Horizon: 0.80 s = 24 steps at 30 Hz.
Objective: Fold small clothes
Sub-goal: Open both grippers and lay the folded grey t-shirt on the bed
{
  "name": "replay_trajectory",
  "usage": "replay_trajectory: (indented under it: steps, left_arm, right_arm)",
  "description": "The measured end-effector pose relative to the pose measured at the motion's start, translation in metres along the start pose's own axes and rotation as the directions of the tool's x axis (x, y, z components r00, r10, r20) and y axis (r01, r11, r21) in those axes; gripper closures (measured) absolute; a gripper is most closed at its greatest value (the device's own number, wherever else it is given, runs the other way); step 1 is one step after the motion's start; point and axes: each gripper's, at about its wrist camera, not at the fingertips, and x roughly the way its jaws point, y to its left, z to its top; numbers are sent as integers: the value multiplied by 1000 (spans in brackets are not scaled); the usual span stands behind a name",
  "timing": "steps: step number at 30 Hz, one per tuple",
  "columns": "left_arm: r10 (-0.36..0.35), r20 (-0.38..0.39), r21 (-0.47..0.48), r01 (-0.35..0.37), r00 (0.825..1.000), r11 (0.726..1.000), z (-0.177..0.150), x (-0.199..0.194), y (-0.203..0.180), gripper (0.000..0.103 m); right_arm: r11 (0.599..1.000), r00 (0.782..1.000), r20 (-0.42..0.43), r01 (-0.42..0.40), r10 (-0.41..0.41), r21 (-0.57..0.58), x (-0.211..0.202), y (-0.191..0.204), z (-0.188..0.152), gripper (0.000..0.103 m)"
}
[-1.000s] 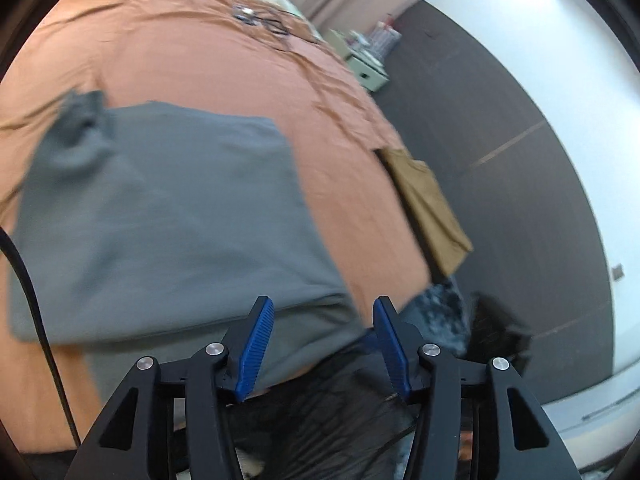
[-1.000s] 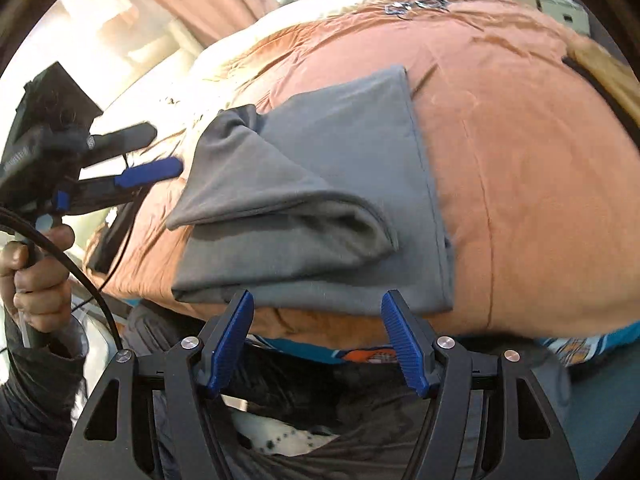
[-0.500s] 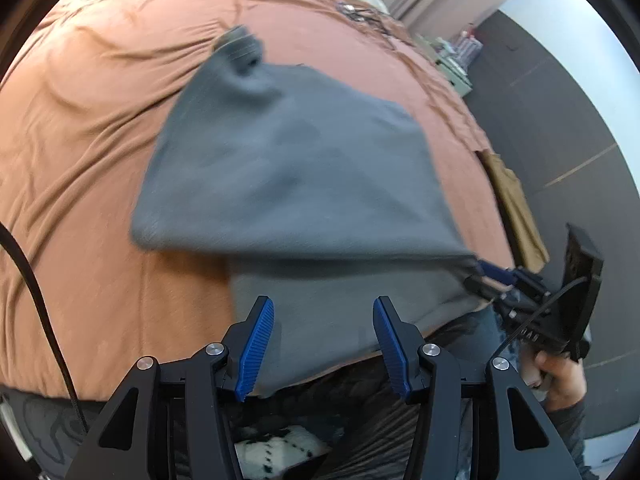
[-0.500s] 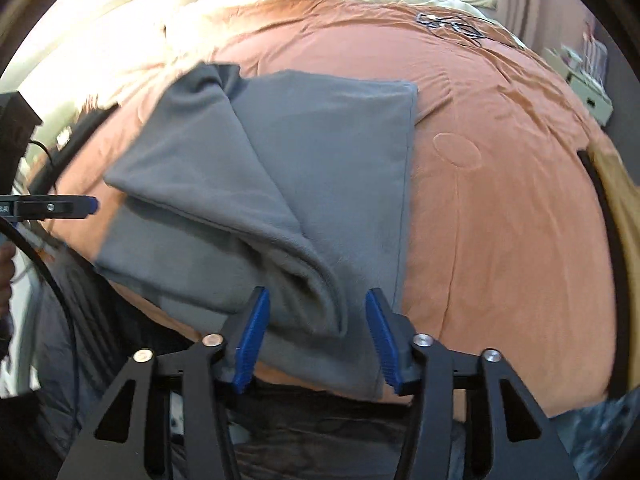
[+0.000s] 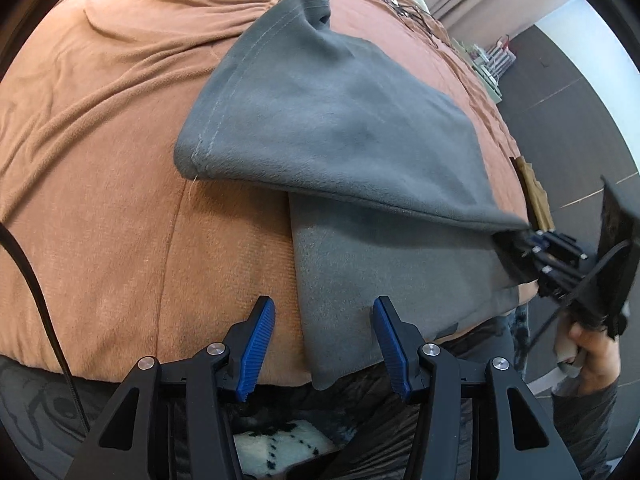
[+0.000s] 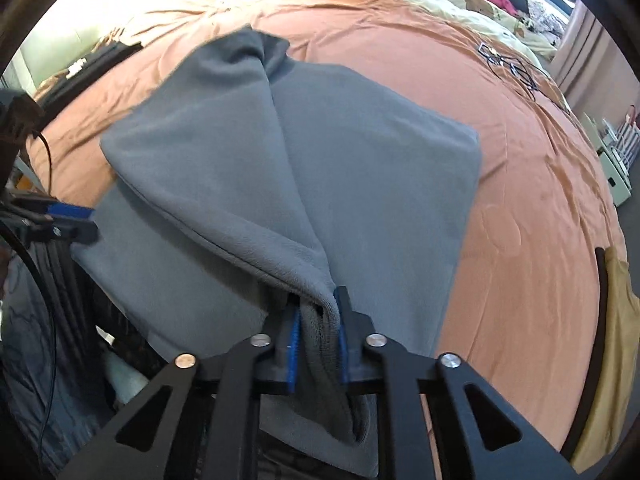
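A grey fleece garment (image 5: 340, 128) lies on the orange bed cover (image 5: 100, 140), its upper layer folded over the lower one. My left gripper (image 5: 322, 344) is open and empty, its blue fingers astride the garment's near left corner at the bed's edge. My right gripper (image 6: 318, 344) is shut on the folded corner of the grey garment (image 6: 240, 152) and lifts that layer a little. The right gripper also shows in the left wrist view (image 5: 540, 252) at the garment's right edge. The left gripper's blue finger (image 6: 70, 212) shows at the left of the right wrist view.
A tan cloth (image 6: 612, 344) hangs at the bed's right edge. A tangle of cables (image 6: 508, 64) lies far back on the orange cover (image 6: 520, 200). A white shelf unit (image 6: 612, 160) stands beyond the bed. Dark flat objects (image 6: 96, 60) lie at the far left.
My right gripper has closed on the garment's folded corner. My left gripper has moved in closer to the garment's near left corner and stays open.
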Motion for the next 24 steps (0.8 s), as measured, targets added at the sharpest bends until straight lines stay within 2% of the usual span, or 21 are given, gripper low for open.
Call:
replay_trajectory:
  steps: [3, 8, 12, 15, 20, 24]
  left_arm:
    - [10, 1, 12, -10, 1000, 1000, 3, 1, -2, 50]
    - [12, 8, 24, -12, 1000, 1000, 9, 0, -6, 50]
    - [17, 15, 44, -17, 1000, 999, 11, -3, -9, 50]
    - [21, 14, 61, -22, 1000, 998, 12, -2, -12, 50]
    - [55, -8, 81, -54, 998, 995, 11, 10, -14, 50]
    - [55, -7, 92, -54, 998, 994, 10, 12, -12, 50]
  right_arm:
    - [992, 995, 39, -94, 91, 81, -13, -18, -1, 96]
    - [936, 963, 109, -264, 245, 231, -33, -49, -12, 97]
    - [888, 939, 145, -342, 311, 307, -35, -71, -30, 97]
    - [860, 933, 157, -360, 324, 362, -27, -87, -49, 97]
    - [859, 944, 144, -330, 297, 390, -6, -99, -74, 97]
    - [847, 949, 122, -316, 292, 427, 16, -103, -87, 97]
